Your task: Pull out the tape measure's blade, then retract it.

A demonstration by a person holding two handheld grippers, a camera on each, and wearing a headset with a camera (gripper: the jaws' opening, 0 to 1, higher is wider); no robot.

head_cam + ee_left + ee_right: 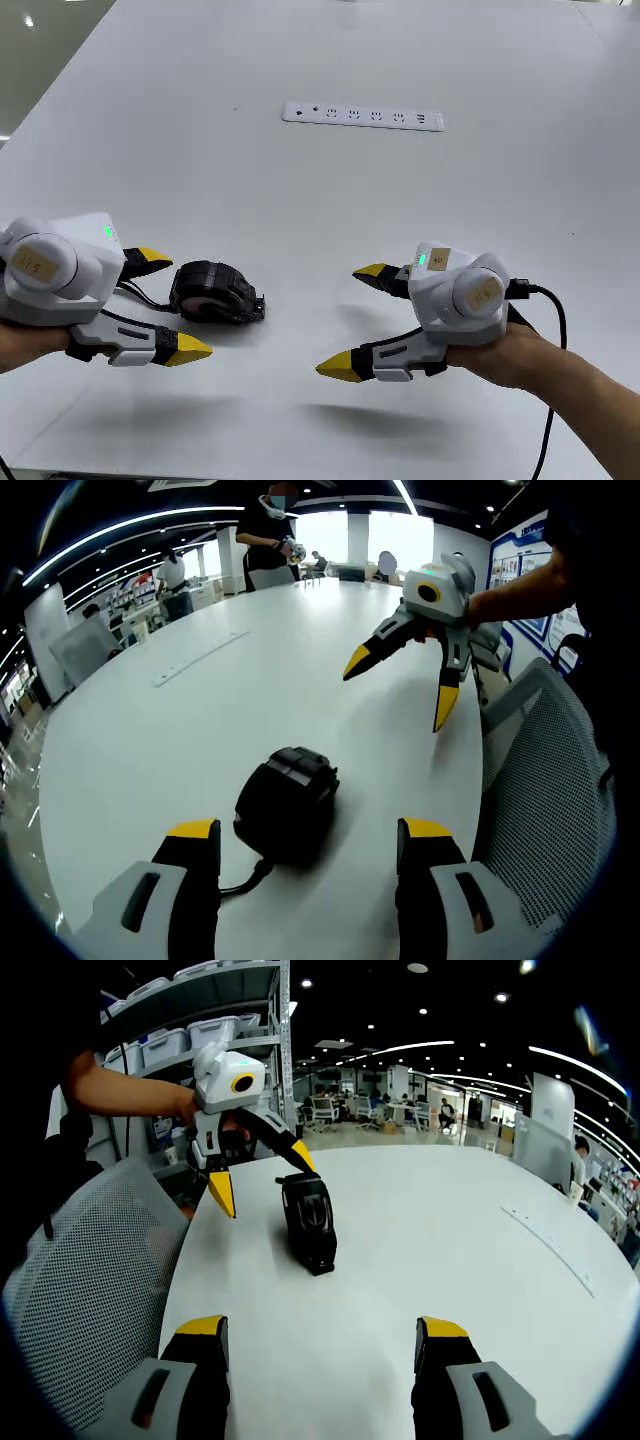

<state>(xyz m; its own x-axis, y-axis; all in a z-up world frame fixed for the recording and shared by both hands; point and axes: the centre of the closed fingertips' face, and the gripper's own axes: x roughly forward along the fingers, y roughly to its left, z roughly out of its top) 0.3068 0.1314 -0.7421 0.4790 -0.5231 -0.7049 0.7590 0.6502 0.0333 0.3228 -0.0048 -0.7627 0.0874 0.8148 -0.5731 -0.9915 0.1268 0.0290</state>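
A black tape measure [211,291] lies on the white table [300,190], its blade inside the case. My left gripper [168,305] stands open just left of it, yellow tips on either side of its near end but not touching. In the left gripper view the tape measure [287,802] sits just ahead of the open gripper [310,835]. My right gripper [358,320] is open too, a hand's width to the right of the tape measure, pointing at it. From the right gripper view the tape measure [309,1220] lies well ahead of that gripper [322,1334].
A white power strip [362,115] lies farther back on the table. A grey mesh chair [545,780] stands at the table's near edge. A black cable [550,340] trails from the right gripper. People stand in the room behind the table.
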